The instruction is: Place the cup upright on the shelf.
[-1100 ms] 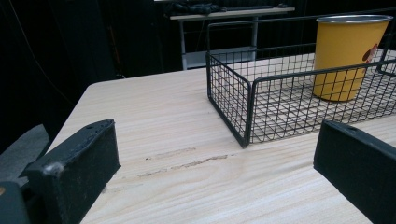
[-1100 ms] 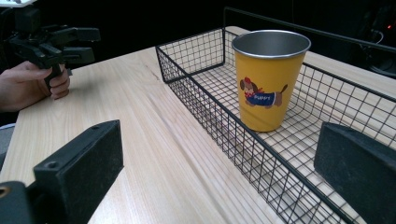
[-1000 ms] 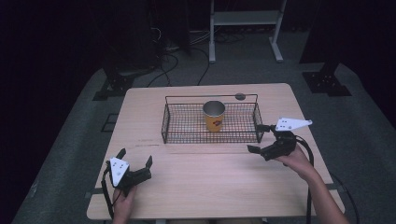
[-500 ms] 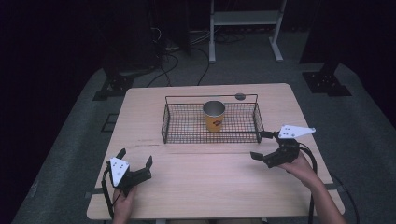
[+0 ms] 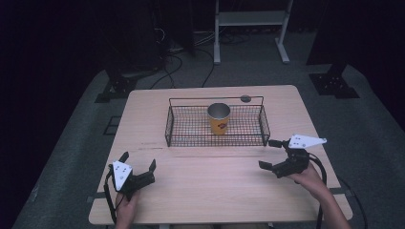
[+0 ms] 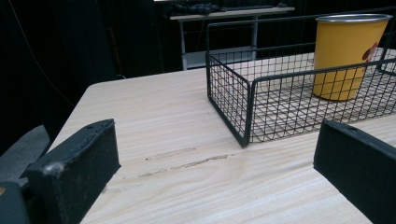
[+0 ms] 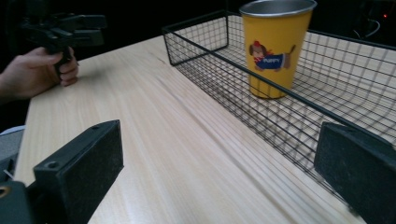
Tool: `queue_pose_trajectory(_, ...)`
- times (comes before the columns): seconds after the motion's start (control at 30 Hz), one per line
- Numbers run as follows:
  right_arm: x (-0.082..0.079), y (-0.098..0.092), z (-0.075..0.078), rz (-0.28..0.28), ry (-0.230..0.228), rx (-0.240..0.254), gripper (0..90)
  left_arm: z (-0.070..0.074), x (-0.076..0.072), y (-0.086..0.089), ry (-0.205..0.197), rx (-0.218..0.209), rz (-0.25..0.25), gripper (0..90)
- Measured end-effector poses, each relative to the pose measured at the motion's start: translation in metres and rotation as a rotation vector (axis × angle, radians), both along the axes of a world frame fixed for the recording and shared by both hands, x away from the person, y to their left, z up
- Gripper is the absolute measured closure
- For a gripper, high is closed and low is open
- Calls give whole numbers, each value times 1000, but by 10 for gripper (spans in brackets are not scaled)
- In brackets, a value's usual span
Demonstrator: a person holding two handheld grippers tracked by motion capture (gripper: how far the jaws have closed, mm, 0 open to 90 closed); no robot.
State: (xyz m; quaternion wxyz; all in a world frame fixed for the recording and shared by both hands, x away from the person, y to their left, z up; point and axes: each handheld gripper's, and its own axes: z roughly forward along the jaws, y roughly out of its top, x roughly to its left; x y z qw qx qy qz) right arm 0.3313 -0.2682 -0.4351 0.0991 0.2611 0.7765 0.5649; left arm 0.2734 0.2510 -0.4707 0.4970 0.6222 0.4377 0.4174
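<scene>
Dark surroundings frame a pale wooden counter (image 5: 215,191) carrying a black wire basket (image 5: 191,126) near its far edge.

Left tool (image 5: 139,169): low at the near left corner of the counter, jaws spread, holding nothing, well apart from the basket.

Yellow cup (image 5: 218,119): upright inside the basket, roughly mid-length, standing on the mesh floor. The metal rim and rigid tapered wall suggest a stiff, light, empty vessel; the printed coating is probably smooth and may slip under the pads. Recommended hold: across the upper wall just below the rim, approached from above, since the basket walls block a low side approach.

Right tool (image 5: 273,155): near the basket's near right corner, jaws spread, empty.

Limits of observation: the inside of the cup is hard to make out, so contents cannot be confirmed. A small dark round object (image 5: 245,98) beyond the basket is too small to identify. Mesh partly screens the cup's base in both gripper views.
</scene>
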Motion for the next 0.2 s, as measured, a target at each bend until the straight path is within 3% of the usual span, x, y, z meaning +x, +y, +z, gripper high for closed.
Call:
queue_pose_trajectory(0.1,-6,3,-1,-1,-11,-11,11,0,0,0,1,0,0,0)
queue_pose_trajectory(0.2,-18,5,-6,-12,-12,31,11,0,0,0,2,-2,1,0)
